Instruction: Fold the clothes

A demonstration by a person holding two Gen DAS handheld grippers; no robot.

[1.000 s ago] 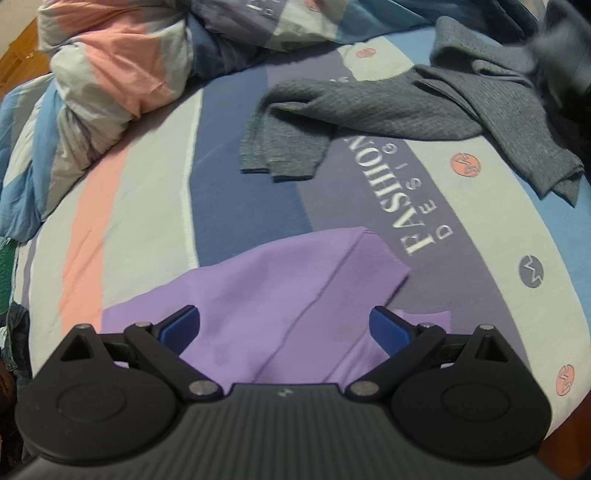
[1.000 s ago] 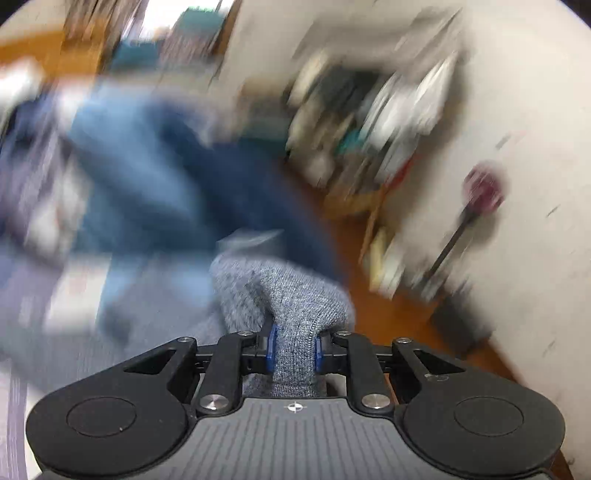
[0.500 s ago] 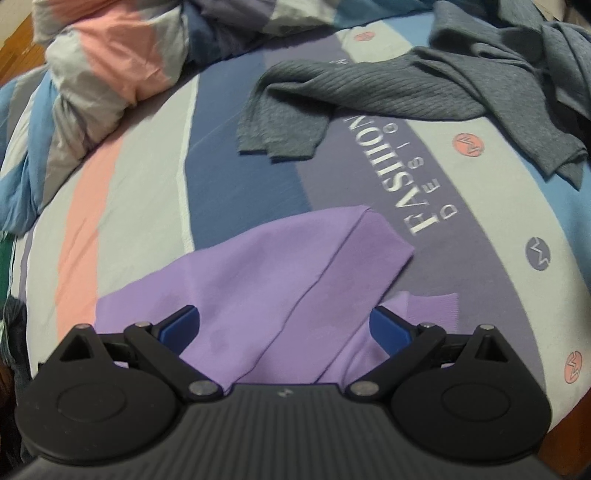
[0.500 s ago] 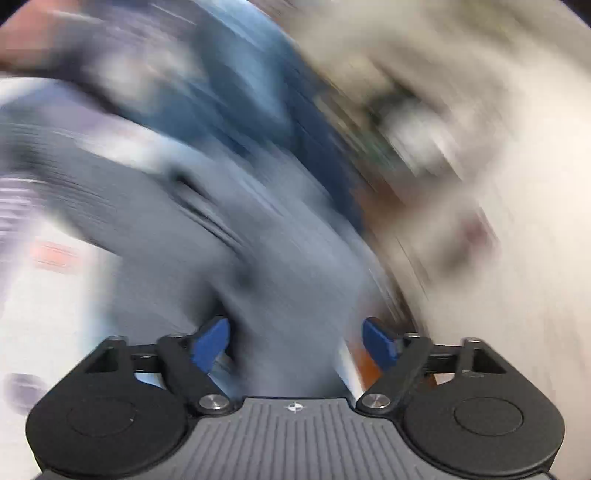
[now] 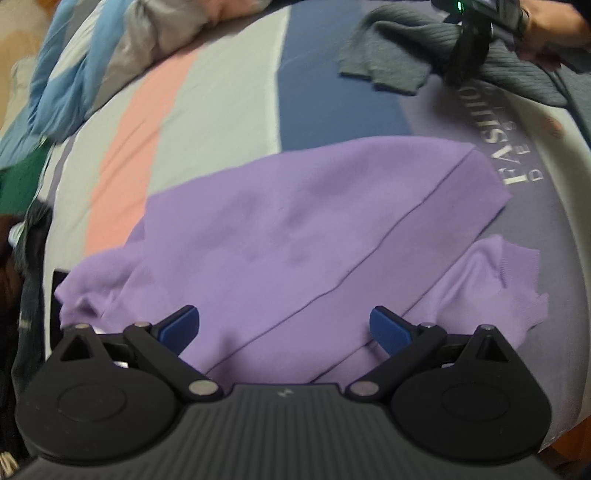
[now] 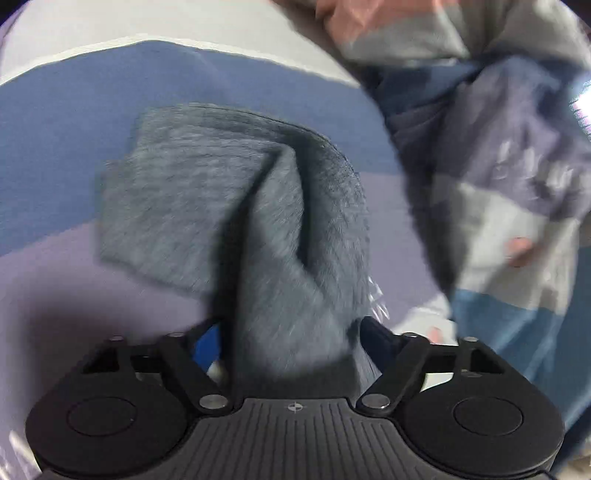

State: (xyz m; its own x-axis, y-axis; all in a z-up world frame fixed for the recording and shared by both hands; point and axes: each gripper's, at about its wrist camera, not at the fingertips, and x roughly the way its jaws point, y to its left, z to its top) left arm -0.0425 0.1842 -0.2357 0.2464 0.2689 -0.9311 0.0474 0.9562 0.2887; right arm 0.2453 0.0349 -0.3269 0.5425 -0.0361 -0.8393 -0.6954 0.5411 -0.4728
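Two garments on striped bedding point(image 5: 229, 110): purple sweater point(image 5: 295, 236), seemingly gray knit point(image 6: 266, 229).

The left claw point(image 5: 284, 328) hangs wide open over a purple garment point(image 5: 295, 236) spread flat on a bed point(image 5: 207, 110) with a striped cover. Nothing sits between its blue fingertips point(image 5: 181, 325). At the far upper right, a grey ribbed garment point(image 5: 391, 62) lies on the cover, with the right claw point(image 5: 467, 55) and a hand point(image 5: 546, 26) above it.
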